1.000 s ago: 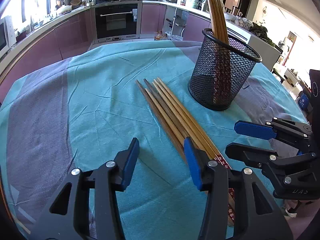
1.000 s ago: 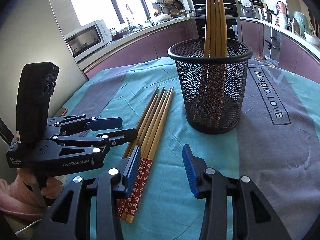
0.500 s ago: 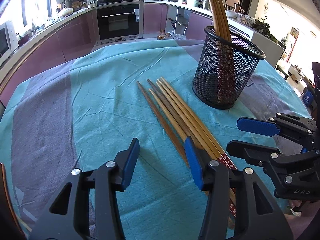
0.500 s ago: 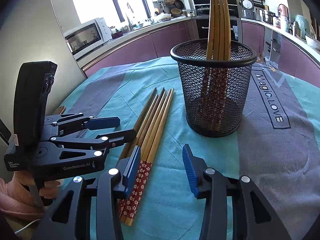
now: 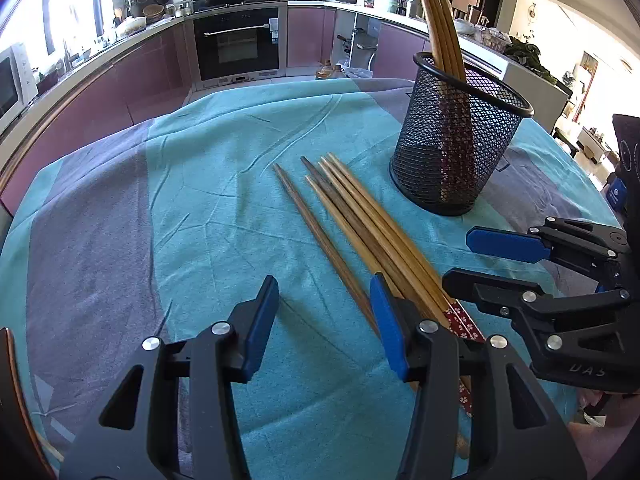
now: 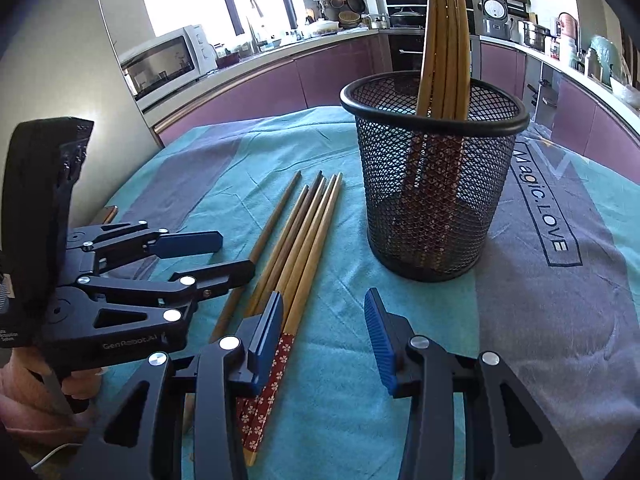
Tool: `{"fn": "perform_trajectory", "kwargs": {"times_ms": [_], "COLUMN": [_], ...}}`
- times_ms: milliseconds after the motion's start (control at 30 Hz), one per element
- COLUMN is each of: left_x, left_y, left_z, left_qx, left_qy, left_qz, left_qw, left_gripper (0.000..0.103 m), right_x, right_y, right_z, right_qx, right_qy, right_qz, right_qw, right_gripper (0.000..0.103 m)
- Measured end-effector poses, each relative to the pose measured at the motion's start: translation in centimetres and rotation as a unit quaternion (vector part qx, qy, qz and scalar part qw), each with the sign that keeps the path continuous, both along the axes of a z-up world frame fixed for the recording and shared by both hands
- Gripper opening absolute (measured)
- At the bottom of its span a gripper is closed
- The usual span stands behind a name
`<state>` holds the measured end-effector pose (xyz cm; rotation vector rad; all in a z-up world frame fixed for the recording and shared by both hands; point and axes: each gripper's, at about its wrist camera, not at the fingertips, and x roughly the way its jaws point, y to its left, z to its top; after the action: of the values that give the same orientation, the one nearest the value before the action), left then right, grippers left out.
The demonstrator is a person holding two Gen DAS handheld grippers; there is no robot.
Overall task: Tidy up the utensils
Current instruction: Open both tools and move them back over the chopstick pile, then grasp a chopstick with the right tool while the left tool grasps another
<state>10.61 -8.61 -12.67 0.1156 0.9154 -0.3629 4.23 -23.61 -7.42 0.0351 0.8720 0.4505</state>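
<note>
Several wooden chopsticks [image 5: 352, 216] lie side by side on the teal cloth, their red flowered ends near me; they also show in the right wrist view [image 6: 296, 256]. A black mesh holder [image 5: 456, 148] stands upright to their right with several chopsticks [image 6: 444, 40] standing in it; it shows in the right wrist view too [image 6: 432, 184]. My left gripper [image 5: 324, 316] is open and empty, low over the near ends of the lying chopsticks. My right gripper [image 6: 324, 328] is open and empty, just right of the chopsticks' flowered ends.
The table is covered by a teal and grey cloth [image 5: 120, 240] with printed lettering [image 6: 540, 208] on the right. Kitchen counters, an oven [image 5: 236, 44] and a microwave [image 6: 164, 64] stand behind the table.
Both grippers have moved slightly back from the holder and the lying chopsticks; both stay open and empty. The chopsticks and the holder have not moved.
</note>
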Motion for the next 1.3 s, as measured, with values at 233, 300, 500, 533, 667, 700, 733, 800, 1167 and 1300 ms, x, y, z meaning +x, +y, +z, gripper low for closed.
{"fn": "perform_trajectory", "kwargs": {"times_ms": [233,300,500,533,667,700,733,800,1167,1300], "left_x": [0.0,0.0,0.1,0.2,0.5,0.6,0.8,1.3,3.1,3.0], "left_y": [0.2,0.1,0.3,0.3,0.2,0.2,0.2,0.3,0.2,0.3], "left_z": [0.0,0.0,0.0,-0.1,0.0,0.0,0.0,0.0,0.1,0.1], "left_qx": [-0.002,-0.002,-0.004,-0.003,0.002,0.003,0.002,-0.001,-0.01,-0.022], "left_qy": [0.003,0.003,0.006,0.006,0.007,0.007,0.009,0.011,0.015,0.018], "left_qz": [0.002,0.001,-0.001,-0.002,-0.003,-0.003,-0.003,-0.001,0.008,0.015], "left_qw": [1.0,1.0,1.0,1.0,1.0,1.0,1.0,0.9999,0.9998,0.9995], "left_gripper": [0.045,0.044,0.045,0.045,0.045,0.045,0.044,0.042,0.024,0.013], "right_x": [0.5,0.4,0.6,0.7,1.5,1.7,1.9,2.4,3.3,3.1], "right_y": [0.3,0.2,0.3,0.5,1.2,1.3,1.6,1.9,1.5,0.8], "right_z": [-0.3,-0.3,-0.4,-0.4,-0.4,-0.4,-0.4,-0.5,-0.6,-0.4], "right_qx": [-0.016,-0.022,-0.038,-0.042,-0.051,-0.052,-0.054,-0.058,-0.037,-0.022], "right_qy": [0.004,0.003,0.003,0.003,0.002,0.002,0.001,0.0,0.006,0.008], "right_qz": [-0.005,-0.007,-0.008,-0.008,-0.005,-0.005,-0.005,-0.005,-0.016,-0.021], "right_qw": [1.0,1.0,0.999,0.999,0.999,0.999,0.999,0.998,0.999,1.0], "right_gripper": [0.038,0.037,0.034,0.033,0.033,0.033,0.032,0.03,0.007,0.006]}}
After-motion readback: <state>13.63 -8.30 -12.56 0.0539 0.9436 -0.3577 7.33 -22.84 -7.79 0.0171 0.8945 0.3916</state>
